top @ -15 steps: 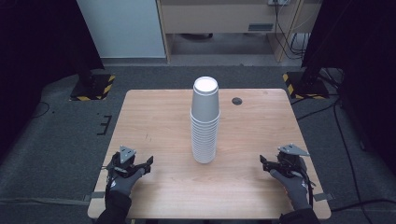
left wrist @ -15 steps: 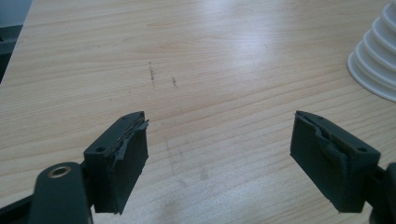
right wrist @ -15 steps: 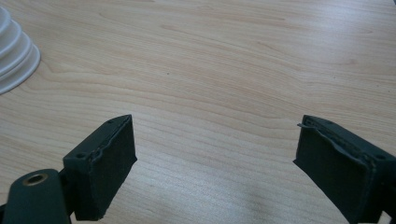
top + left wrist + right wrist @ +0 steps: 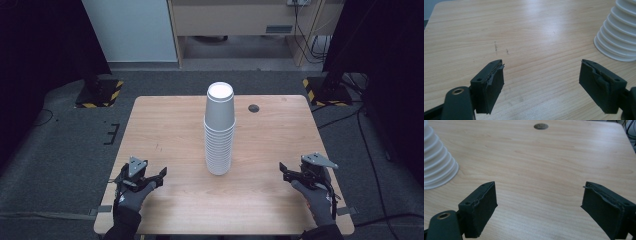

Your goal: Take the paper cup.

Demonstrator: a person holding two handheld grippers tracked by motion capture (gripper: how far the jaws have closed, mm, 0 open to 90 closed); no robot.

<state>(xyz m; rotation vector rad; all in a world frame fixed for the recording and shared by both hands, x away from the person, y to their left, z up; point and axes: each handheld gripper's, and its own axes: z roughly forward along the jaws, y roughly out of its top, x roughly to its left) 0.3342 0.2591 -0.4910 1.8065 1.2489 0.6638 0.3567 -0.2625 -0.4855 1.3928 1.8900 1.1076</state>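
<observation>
High view: our left gripper and right gripper, both spread and empty, sit where they were, flanking the cup stack mid-table; no grasp begun yet.

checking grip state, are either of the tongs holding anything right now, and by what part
Nothing is held. The left tongs and right tongs both stand open over bare table, apart from the stack of cups.

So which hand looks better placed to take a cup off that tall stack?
Hard to call, perhaps the left. The cup stack stands mid-table, with the left tongs and right tongs both open, empty and low at the near edge. The left looks slightly nearer.
</observation>
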